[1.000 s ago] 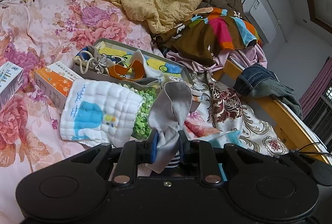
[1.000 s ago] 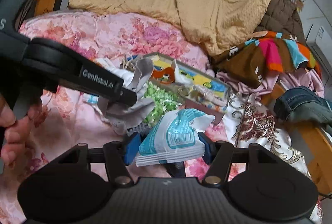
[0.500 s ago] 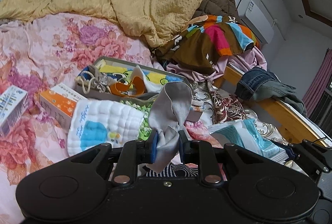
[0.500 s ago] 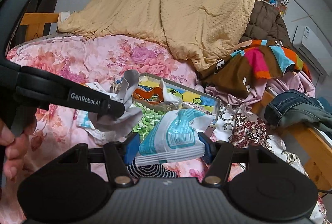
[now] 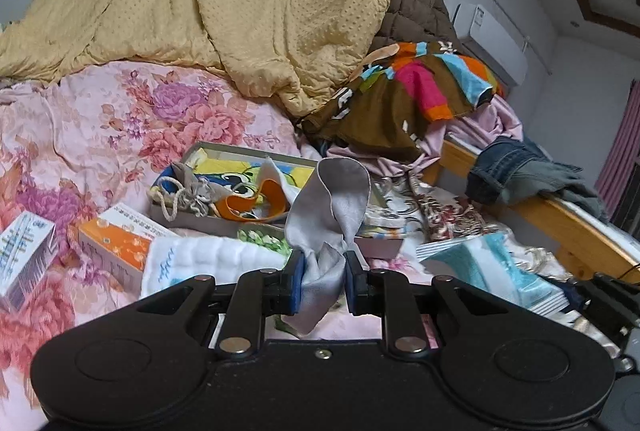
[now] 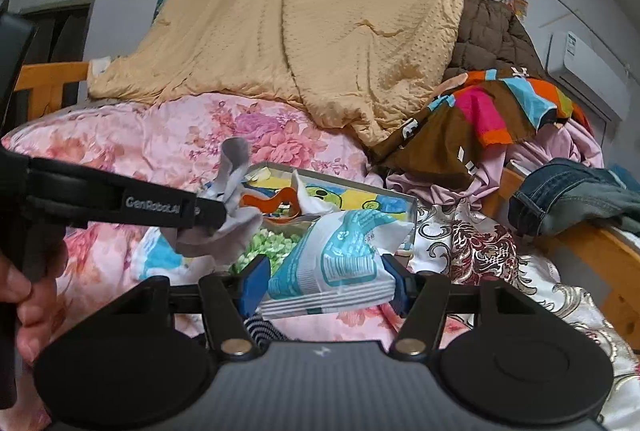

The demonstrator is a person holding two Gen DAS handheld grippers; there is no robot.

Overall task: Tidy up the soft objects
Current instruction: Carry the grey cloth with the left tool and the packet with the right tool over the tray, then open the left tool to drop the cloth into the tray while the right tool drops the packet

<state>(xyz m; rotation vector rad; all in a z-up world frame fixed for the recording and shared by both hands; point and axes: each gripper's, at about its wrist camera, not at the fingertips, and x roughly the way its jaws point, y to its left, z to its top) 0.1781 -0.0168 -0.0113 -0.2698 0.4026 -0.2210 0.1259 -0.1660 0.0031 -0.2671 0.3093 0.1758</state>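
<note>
My left gripper [image 5: 322,285] is shut on a grey cloth [image 5: 328,207] that stands up between its blue pads; it also shows in the right wrist view [image 6: 236,199]. My right gripper [image 6: 324,289] is shut on a white and teal tissue pack [image 6: 340,263], which shows at the right of the left wrist view [image 5: 492,271]. Both are held above the flowered bedspread [image 5: 120,127], in front of a shallow cartoon-print box [image 5: 224,167] holding a drawstring pouch [image 5: 188,191] and an orange strap [image 5: 256,207].
A white quilted cloth [image 5: 208,259] and a green bead bag [image 6: 272,251] lie by the box. Two cartons, one orange [image 5: 116,239] and one blue-white [image 5: 24,255], lie left. A yellow blanket [image 5: 240,11], piled clothes [image 5: 420,99], jeans [image 5: 516,171] and the wooden bed rail [image 5: 572,227] lie behind and right.
Both grippers have risen and tilted up with their loads; the box and cloths now sit lower in view. The tissue pack has come into the left wrist view.
</note>
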